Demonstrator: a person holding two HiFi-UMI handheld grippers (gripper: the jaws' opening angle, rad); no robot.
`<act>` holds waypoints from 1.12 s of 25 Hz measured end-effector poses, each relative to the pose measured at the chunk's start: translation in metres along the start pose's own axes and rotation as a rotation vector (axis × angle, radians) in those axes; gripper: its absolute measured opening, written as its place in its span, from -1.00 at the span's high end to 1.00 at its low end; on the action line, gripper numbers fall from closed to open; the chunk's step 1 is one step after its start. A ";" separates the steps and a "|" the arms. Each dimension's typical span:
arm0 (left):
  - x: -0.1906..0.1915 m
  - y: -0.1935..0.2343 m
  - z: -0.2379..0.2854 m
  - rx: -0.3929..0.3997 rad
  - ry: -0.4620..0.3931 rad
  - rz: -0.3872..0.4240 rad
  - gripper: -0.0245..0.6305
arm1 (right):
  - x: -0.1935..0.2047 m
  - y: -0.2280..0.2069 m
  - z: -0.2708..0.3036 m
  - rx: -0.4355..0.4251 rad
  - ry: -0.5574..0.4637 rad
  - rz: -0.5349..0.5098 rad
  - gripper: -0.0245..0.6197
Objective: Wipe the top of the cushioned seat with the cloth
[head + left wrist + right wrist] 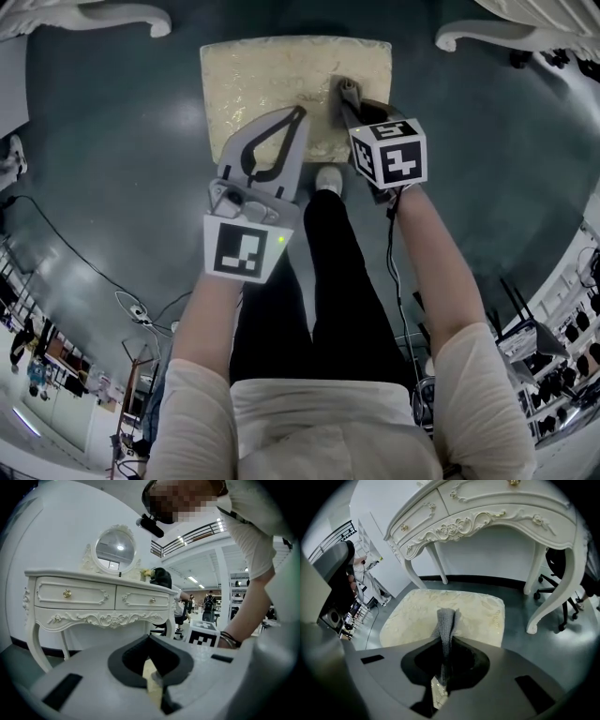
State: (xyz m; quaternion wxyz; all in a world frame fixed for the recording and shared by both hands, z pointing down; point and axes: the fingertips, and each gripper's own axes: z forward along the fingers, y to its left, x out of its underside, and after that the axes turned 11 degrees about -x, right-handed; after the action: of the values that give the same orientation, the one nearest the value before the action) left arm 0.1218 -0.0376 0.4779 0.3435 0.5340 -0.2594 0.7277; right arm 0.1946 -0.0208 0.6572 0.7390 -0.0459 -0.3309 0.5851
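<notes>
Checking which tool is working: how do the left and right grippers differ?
The right gripper is shut on the grey cloth; the left gripper is shut on nothing. The right points down at the cushioned seat; the left faces the white dressing table. Both are shut.

Cushioned seat [272, 80]: cream, square, leaf-patterned, lying flat on the dark floor [112, 187]. Cloth [446, 620]: gray, knitted, bunched into a narrow strip, pinched by the right gripper [444, 641] over the seat's right part.
</notes>
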 end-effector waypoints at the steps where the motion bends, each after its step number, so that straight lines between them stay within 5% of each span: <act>1: 0.000 -0.005 0.003 0.005 0.003 0.005 0.92 | 0.003 -0.007 -0.004 0.006 0.002 0.003 0.83; 17: -0.015 -0.050 0.008 0.035 -0.020 -0.019 0.92 | 0.031 -0.064 -0.054 0.126 0.035 0.030 0.83; 28: -0.012 -0.017 -0.042 0.069 -0.009 0.009 0.92 | 0.018 0.012 -0.053 0.098 0.008 -0.009 0.83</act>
State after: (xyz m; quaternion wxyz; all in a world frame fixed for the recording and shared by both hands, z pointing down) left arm 0.1119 0.0012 0.4547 0.3205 0.5474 -0.2381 0.7355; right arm 0.2153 0.0162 0.6184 0.7443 -0.0107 -0.2989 0.5971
